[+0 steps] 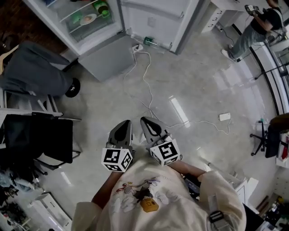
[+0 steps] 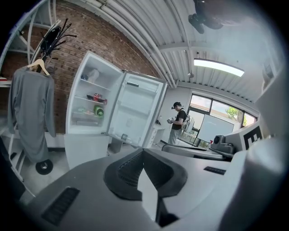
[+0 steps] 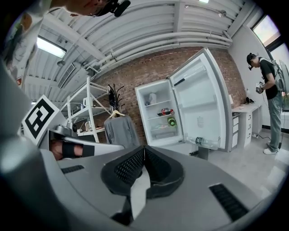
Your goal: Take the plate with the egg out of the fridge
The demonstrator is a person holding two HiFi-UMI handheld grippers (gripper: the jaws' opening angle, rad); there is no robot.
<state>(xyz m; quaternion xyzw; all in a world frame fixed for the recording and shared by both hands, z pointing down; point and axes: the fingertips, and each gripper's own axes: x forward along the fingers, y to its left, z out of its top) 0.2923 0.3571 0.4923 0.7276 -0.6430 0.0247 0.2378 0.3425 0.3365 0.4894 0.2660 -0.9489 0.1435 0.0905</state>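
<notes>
Head view, floor (image 1: 194,76): pale and glossy, it fills most of what you see. A white cable (image 1: 146,85) runs over it from the foot of the fridge toward 4 o'clock, near a small white block (image 1: 224,116).
Fridge (image 1: 97,56): it stands at 11 o'clock from you, well apart from both grippers, with its door (image 1: 153,18) swung open toward 12 o'clock.
Fridge shelves: the plate (image 1: 87,19) lies on a shelf inside the open compartment. A green container (image 1: 101,8) sits just beside it at its 1 o'clock. What lies on the plate is too small to make out.
Door pocket: a bottle (image 1: 151,42) lies in the lowest pocket of the door.
Coat (image 1: 31,67): grey, at your 9 o'clock, left of the fridge.
Gripper views only: they show you a brick wall (image 3: 149,72) behind the fridge, a ribbed ceiling with strip lights and a metal rack (image 3: 86,113) left of the coat, which hangs from a hanger.
Other person (image 1: 257,22): standing at 1 o'clock, near the windows.
Left gripper (image 1: 123,128): you hold it low before your chest, fingers pressed together on nothing.
Right gripper (image 1: 151,124): just beside the left one, fingers likewise together and empty.
</notes>
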